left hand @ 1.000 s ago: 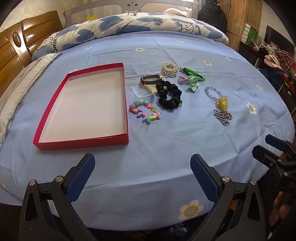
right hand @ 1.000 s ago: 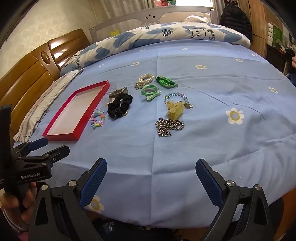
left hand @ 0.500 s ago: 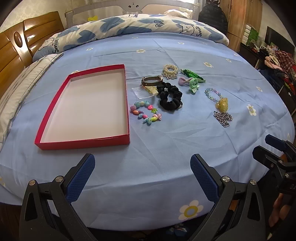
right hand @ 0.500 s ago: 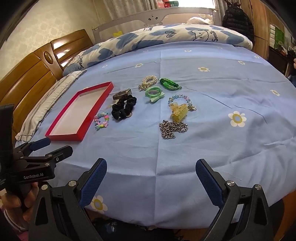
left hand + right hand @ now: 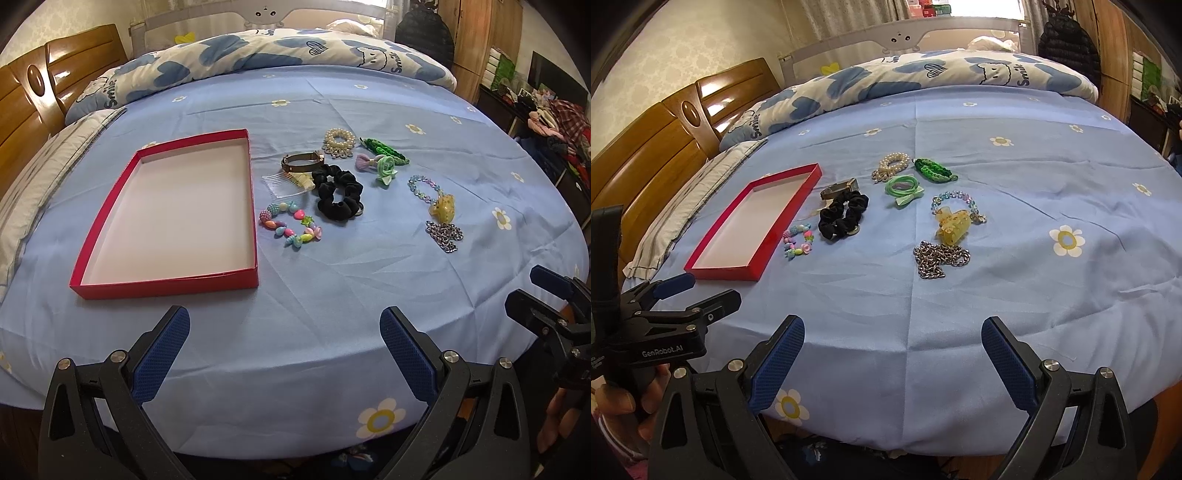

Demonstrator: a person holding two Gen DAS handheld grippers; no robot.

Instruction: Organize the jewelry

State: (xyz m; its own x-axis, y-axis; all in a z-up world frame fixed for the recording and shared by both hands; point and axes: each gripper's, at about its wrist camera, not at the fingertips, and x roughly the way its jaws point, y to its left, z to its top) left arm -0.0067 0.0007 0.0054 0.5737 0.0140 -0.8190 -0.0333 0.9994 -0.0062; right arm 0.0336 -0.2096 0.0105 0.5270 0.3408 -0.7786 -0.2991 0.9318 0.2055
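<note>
An empty red tray (image 5: 110, 206) (image 5: 718, 229) lies on the blue bedsheet at left. To its right lie a colourful bead bracelet (image 5: 291, 225) (image 5: 798, 243), a black scrunchie (image 5: 338, 197) (image 5: 842, 216), a clear comb (image 5: 286, 184), a brown bangle (image 5: 301, 162), a pearl piece (image 5: 338, 142), green hair ties (image 5: 384, 170) and a green braid (image 5: 384, 149). Farther right are a yellow claw clip (image 5: 443, 206) (image 5: 955, 225) and a silver chain (image 5: 445, 236) (image 5: 940, 258). My left gripper (image 5: 284, 350) and right gripper (image 5: 892, 356) hang open over the bed's near edge, holding nothing.
A rolled blue-and-white quilt (image 5: 258, 51) lies along the far side of the bed. A wooden headboard (image 5: 26, 96) and a striped pillow (image 5: 33, 177) are at left. Cluttered shelves (image 5: 546, 122) stand at right. A hand (image 5: 617, 402) holds the left gripper's handle.
Both cameras have tipped slightly, so the bed and jewelry sit lower in view. Both grippers stay open and nothing on the bed has moved.
</note>
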